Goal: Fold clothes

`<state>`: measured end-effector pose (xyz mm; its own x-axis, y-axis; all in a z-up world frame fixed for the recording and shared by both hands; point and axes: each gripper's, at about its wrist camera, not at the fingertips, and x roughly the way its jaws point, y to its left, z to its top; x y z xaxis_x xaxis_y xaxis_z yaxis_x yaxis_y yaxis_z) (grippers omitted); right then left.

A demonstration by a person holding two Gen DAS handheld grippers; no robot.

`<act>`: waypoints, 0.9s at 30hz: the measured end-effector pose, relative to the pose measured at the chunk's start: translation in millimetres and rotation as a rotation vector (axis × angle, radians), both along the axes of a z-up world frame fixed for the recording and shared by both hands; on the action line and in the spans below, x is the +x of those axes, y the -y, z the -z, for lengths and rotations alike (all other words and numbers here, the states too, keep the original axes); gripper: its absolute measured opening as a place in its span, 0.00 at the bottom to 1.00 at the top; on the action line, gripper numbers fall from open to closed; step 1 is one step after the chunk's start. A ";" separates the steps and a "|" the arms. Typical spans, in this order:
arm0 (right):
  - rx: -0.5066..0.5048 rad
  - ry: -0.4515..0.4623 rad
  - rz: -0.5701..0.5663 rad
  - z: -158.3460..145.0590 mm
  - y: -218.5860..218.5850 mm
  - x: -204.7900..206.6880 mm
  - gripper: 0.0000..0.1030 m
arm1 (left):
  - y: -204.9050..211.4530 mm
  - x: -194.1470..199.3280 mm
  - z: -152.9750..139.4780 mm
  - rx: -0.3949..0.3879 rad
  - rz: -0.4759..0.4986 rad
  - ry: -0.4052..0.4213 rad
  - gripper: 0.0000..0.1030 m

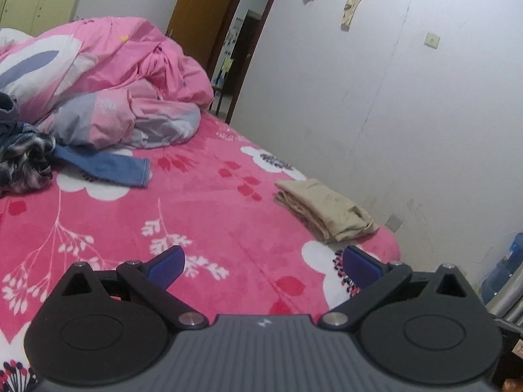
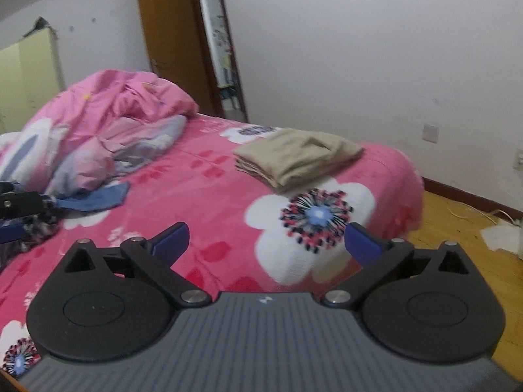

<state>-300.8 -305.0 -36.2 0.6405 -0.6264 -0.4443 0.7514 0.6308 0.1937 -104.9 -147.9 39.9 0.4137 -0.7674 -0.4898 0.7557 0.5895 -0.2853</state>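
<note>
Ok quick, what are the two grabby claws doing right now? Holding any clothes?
Left gripper: open, holding nothing, above the pink flowered fleece bedspread.
Right gripper: open, holding nothing, above the same bedspread.

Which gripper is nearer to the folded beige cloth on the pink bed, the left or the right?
Right, judging by apparent size. The folded beige cloth lies just ahead of the open right gripper; from the open left gripper it sits farther off, ahead-right.

A rumpled pink duvet (image 1: 108, 78) is lying heaped on the pink floral bedspread (image 1: 202, 215). A brown door (image 2: 170, 39) is standing open behind it, and a water jug (image 1: 505, 266) is sitting beside the bed.
</note>
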 end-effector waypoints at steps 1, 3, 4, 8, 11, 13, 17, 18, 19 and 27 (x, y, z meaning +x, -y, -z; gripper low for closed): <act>0.004 -0.010 0.015 1.7 0.8 0.5 0.99 | 1.3 0.0 1.0 0.012 -0.003 0.000 1.00; 0.006 -0.031 0.043 5.4 2.2 3.4 0.99 | 3.9 0.2 1.2 0.032 -0.013 0.007 1.00; 0.003 -0.043 0.056 6.9 1.9 4.6 0.99 | 5.3 0.4 1.4 0.042 -0.018 0.011 1.00; -0.010 -0.103 0.100 11.1 1.4 12.0 0.99 | 10.6 0.9 2.0 0.083 -0.039 0.025 1.00; -0.012 -0.107 0.084 11.7 1.6 15.9 0.99 | 14.6 1.3 2.4 0.113 -0.054 0.036 1.00; -0.010 -0.093 0.062 10.6 1.3 15.6 0.99 | 17.3 1.6 2.7 0.133 -0.064 0.043 1.00; 0.004 -0.063 0.032 7.6 2.2 13.5 0.99 | 24.4 -5.8 3.4 0.170 -0.058 0.095 1.00; 0.016 -0.056 0.029 6.9 3.1 12.9 0.99 | 26.1 -8.5 3.5 0.177 -0.055 0.112 1.00; 0.027 -0.049 0.027 6.2 4.0 12.3 0.99 | 28.1 -11.7 3.6 0.186 -0.051 0.132 1.00; -0.024 -0.115 0.042 3.2 6.0 13.6 0.99 | 30.5 -13.6 1.0 0.134 -0.061 0.101 1.00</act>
<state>-287.2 -311.0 -39.3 0.5589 -0.6629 -0.4982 0.7938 0.6014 0.0903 -118.5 -178.3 38.9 0.5095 -0.6700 -0.5400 0.7385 0.6625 -0.1252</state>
